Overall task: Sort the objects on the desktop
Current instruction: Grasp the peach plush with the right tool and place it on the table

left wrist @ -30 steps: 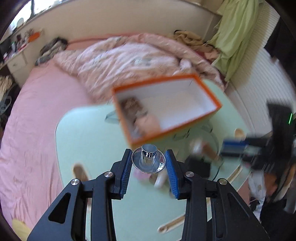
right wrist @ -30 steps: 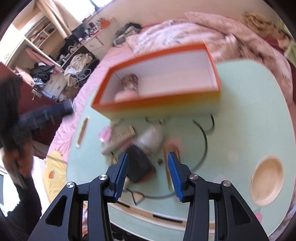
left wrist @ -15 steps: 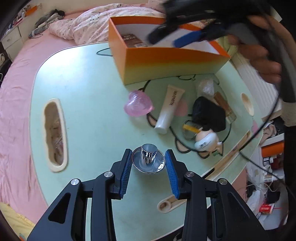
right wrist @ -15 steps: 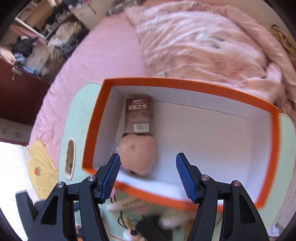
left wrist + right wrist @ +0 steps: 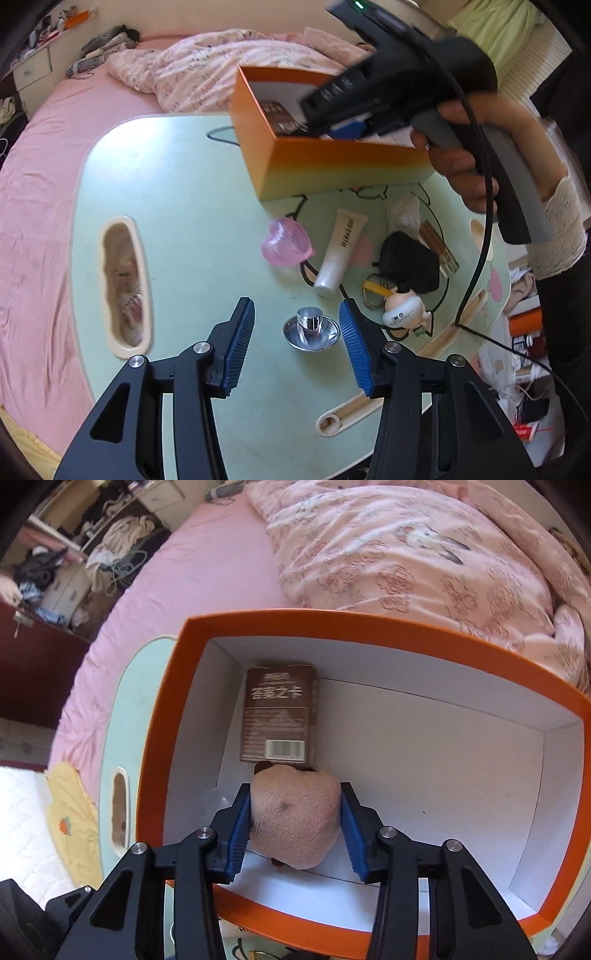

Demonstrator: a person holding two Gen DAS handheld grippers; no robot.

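My left gripper (image 5: 296, 338) is open over the pale green table (image 5: 184, 206); a small shiny metal cup with a flared base (image 5: 311, 328) stands on the table between its fingers, untouched. My right gripper (image 5: 294, 829) reaches into the orange box (image 5: 369, 620), its pads against both sides of a tan plush toy (image 5: 293, 823) that lies on the box floor. A brown card pack (image 5: 279, 718) lies behind the plush. In the left wrist view the box (image 5: 332, 170) stands at the back of the table with the right gripper's body (image 5: 406, 74) above it.
On the table in the left wrist view lie a pink heart-shaped thing (image 5: 287, 242), a white tube (image 5: 340, 254), a black pouch (image 5: 408, 264), a key ring with a small figurine (image 5: 400, 312) and a brown bottle (image 5: 439, 251). A bed with a pink quilt (image 5: 406, 546) is behind.
My left gripper has opened and let go of the metal cup, which now stands on the table. My right gripper has gone down into the box and closed in around the plush toy.
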